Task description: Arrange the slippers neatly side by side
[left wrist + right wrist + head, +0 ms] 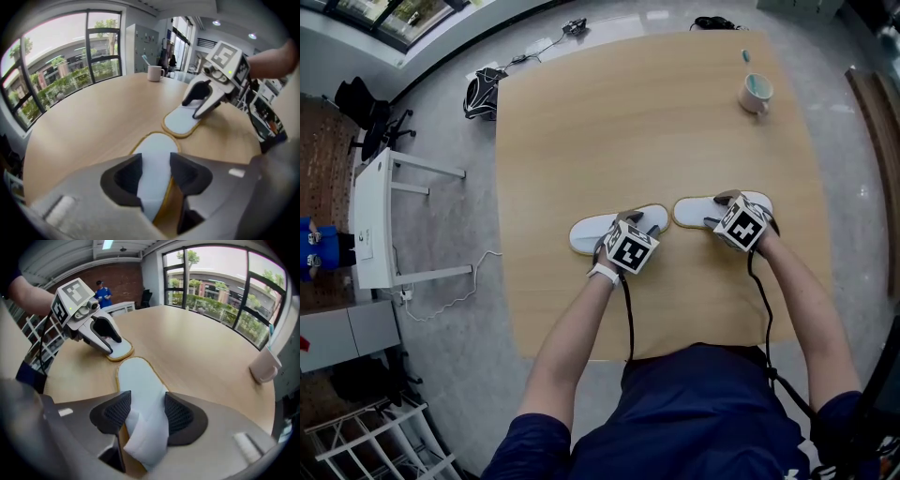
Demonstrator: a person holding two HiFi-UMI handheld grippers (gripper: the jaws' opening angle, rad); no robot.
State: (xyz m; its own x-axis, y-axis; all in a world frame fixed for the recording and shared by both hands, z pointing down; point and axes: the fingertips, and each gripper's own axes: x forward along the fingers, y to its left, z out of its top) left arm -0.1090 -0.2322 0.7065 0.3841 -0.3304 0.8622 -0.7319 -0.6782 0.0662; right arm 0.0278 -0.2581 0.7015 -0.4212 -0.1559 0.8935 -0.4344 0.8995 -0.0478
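Two white slippers with tan edging lie almost end to end, toes nearly touching, on the wooden table (628, 122). The left slipper (591, 232) (157, 147) sits under my left gripper (628, 225) (154, 176), whose jaws are open and straddle its strap end. The right slipper (694, 211) (138, 380) lies under my right gripper (724, 210) (146, 413), also open, with the white strap (140, 441) rising between its pads. Each gripper view also shows the other gripper (204, 101) (108, 341) standing over its own slipper.
A white mug (757, 92) (153, 72) (265, 366) stands at the far right of the table, with a small teal object (745, 55) beyond it. On the floor to the left are a white desk (373, 220) and a dark bag (481, 92).
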